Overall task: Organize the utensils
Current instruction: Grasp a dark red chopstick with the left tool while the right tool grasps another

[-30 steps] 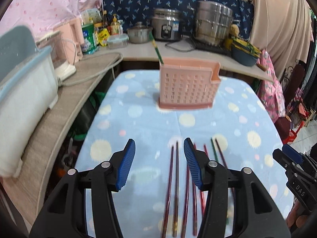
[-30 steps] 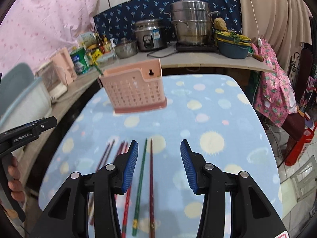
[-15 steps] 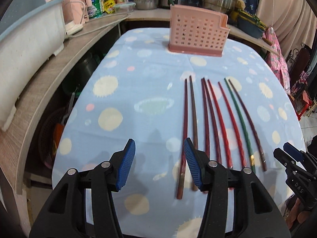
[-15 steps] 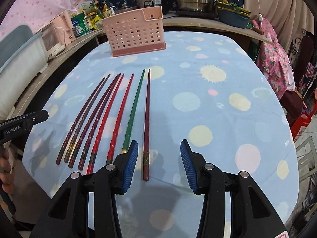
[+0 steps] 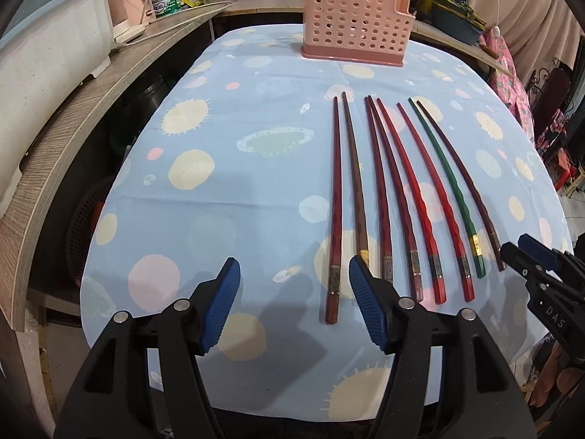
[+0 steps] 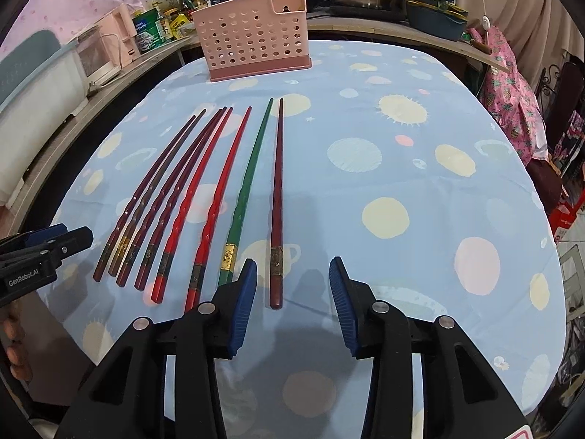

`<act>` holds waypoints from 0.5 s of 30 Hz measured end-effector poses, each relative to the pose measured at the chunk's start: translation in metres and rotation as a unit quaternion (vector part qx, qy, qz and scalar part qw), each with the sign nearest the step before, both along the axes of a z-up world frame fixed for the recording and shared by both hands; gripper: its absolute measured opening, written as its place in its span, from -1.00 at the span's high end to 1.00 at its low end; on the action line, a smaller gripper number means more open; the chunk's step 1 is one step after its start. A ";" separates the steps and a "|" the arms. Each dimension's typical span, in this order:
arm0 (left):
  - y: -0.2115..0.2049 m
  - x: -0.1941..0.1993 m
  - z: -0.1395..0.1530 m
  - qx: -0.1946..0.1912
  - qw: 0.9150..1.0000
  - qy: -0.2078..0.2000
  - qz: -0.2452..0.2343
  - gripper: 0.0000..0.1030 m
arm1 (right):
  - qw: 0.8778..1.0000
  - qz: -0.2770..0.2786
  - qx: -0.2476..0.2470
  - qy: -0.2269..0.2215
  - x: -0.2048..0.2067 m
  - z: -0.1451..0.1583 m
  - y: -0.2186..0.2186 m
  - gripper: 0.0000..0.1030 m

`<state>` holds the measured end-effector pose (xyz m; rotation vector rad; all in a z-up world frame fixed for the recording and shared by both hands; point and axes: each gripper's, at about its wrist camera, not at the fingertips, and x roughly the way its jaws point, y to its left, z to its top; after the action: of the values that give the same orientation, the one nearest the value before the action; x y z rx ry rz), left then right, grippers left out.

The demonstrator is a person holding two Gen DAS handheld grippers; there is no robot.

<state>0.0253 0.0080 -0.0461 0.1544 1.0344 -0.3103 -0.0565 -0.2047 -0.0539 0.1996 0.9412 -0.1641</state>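
Eight long lacquered chopsticks lie fanned side by side across the middle of the frame on the blue spotted tablecloth, thick ends nearest, probably laid out for easy sorting. The perforated pink plastic holder stands at upper centre. The left gripper and right gripper hover wide open, empty, the right straddling the dark maroon chopstick.

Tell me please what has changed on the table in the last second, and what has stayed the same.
Both grippers drew back toward the near table edge: the left gripper and right gripper now sit at the chopsticks' handle ends, open and empty. The chopsticks and pink holder appear unmoved; nothing was grasped or released.
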 end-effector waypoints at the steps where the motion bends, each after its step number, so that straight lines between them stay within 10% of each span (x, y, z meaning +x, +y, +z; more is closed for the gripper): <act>1: 0.000 -0.001 -0.002 0.000 1.000 0.003 -0.001 -0.14 | 1.000 0.001 0.000 0.001 0.000 -0.001 0.001 0.32; 15: -0.005 -0.002 -0.017 0.009 1.000 0.020 -0.010 -0.14 | 1.000 0.003 0.003 0.010 0.004 -0.009 0.006 0.61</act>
<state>0.0236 0.0033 -0.0629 0.1751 1.0763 -0.3225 -0.0527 -0.1990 -0.0631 0.2012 0.9621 -0.1577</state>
